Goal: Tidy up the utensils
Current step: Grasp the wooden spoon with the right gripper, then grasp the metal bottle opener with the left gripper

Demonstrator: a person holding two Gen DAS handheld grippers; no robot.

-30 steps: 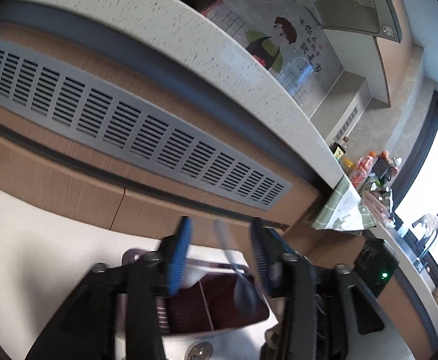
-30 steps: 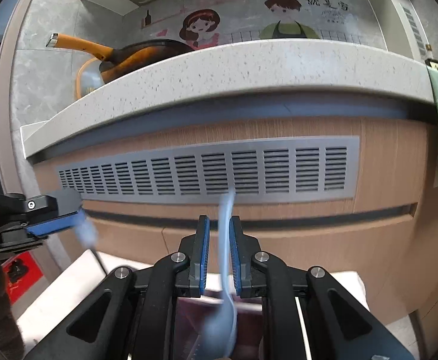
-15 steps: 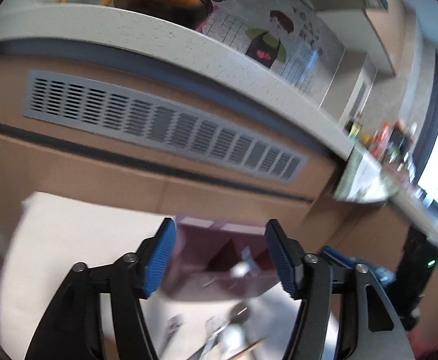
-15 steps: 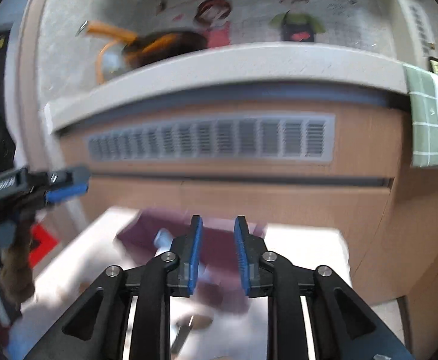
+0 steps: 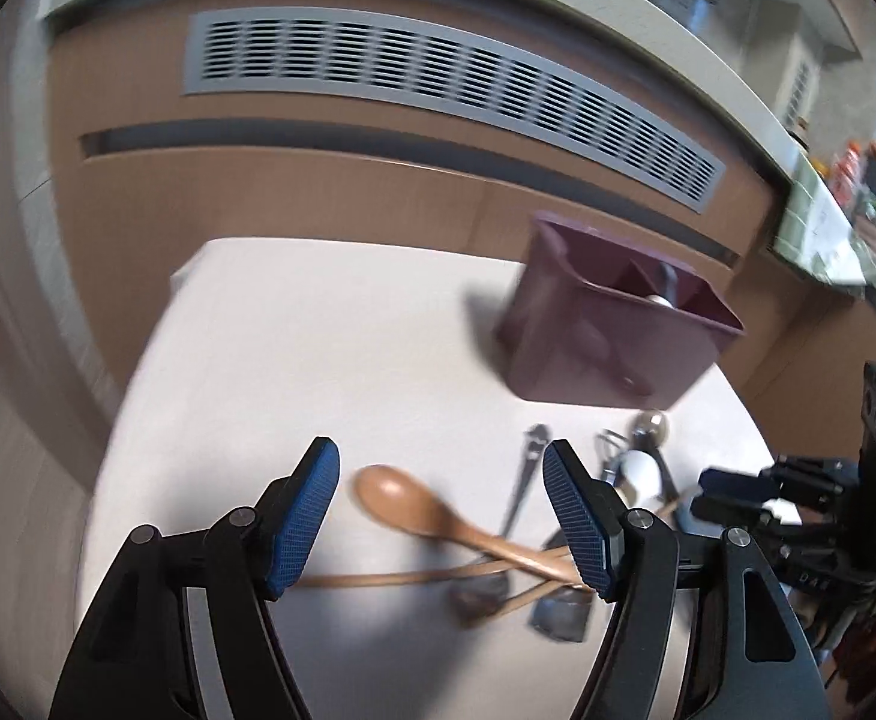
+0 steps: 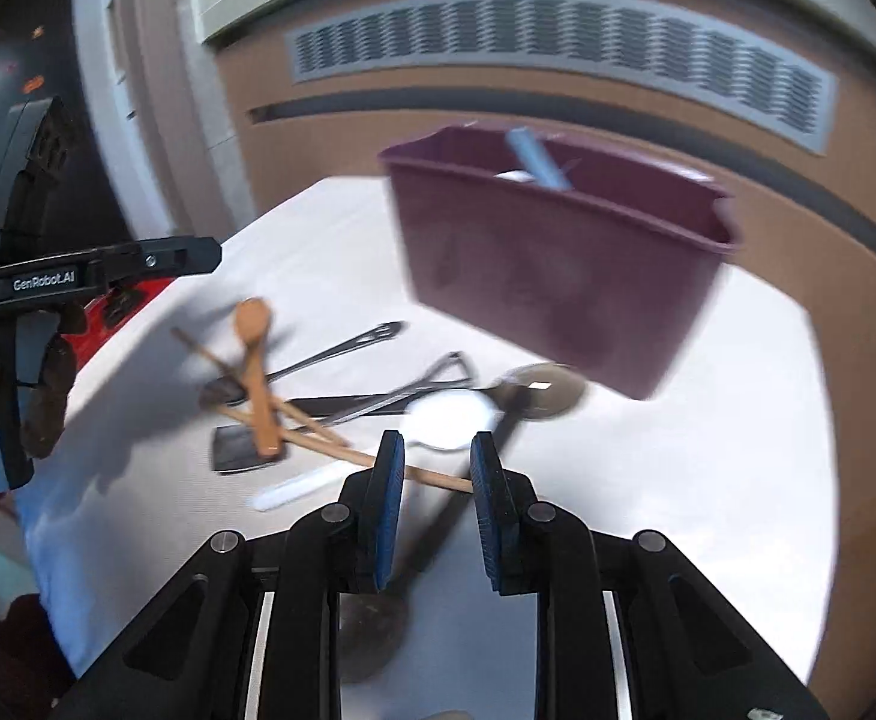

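A maroon divided utensil holder (image 5: pixel 612 330) stands at the back of the white table (image 5: pixel 318 330); in the right wrist view the holder (image 6: pixel 552 264) has a light blue handle (image 6: pixel 537 159) sticking out. A pile of utensils lies in front of it: a wooden spoon (image 5: pixel 438 510), wooden chopsticks (image 6: pixel 330 441), a white spoon (image 6: pixel 450 414), metal spoons and black-handled tools. My left gripper (image 5: pixel 441 516) is open and empty above the wooden spoon. My right gripper (image 6: pixel 435 504) is open and empty over a dark ladle handle (image 6: pixel 486 450).
A wooden cabinet front with a grey vent grille (image 5: pixel 438 84) rises right behind the table, under a speckled countertop. The table edges drop off at left and front. The other gripper shows at each view's side (image 6: pixel 78 270).
Both grippers have tilted down from the cabinet toward the table. The right gripper let go of the light blue utensil, which now stands in the holder. The left gripper stayed open.
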